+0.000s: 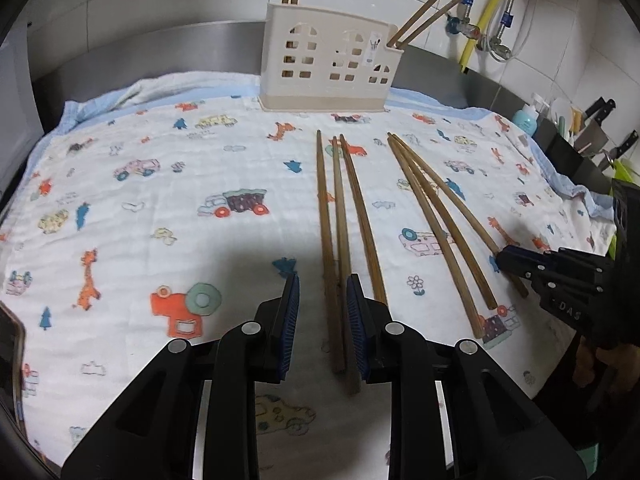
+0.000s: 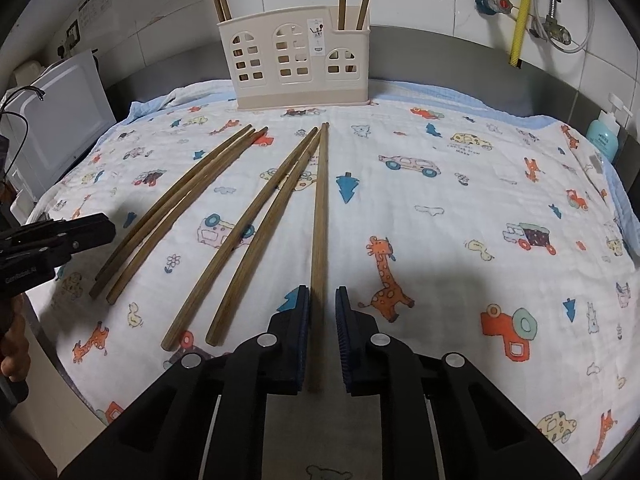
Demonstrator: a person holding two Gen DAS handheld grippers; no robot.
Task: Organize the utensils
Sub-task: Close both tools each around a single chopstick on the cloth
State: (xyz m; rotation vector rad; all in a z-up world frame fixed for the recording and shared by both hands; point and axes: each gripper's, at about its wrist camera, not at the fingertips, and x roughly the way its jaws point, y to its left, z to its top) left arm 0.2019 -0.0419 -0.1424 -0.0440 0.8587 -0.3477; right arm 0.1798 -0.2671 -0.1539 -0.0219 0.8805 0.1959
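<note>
Six wooden chopsticks lie on the printed cloth [image 1: 160, 208] in two groups of three. My left gripper [image 1: 323, 280] is open low over the near ends of the left group; two chopsticks [image 1: 334, 220] lie between its blue pads, with cloth showing beside the left pad. My right gripper [image 2: 322, 288] is narrowly open around a single chopstick [image 2: 319, 208], with a gap at the right pad. Its other two chopsticks [image 2: 256, 232] lie to the left. The cream utensil holder [image 1: 328, 64] [image 2: 296, 68] stands at the cloth's far edge with chopsticks upright in its outer compartments.
Each gripper shows in the other's view: the right gripper [image 1: 500, 258] at the right edge, the left gripper [image 2: 110, 228] at the left edge. A knife rack [image 1: 600, 124] and blue soap bottle [image 2: 604, 136] stand at the right. A white appliance [image 2: 60, 120] sits left.
</note>
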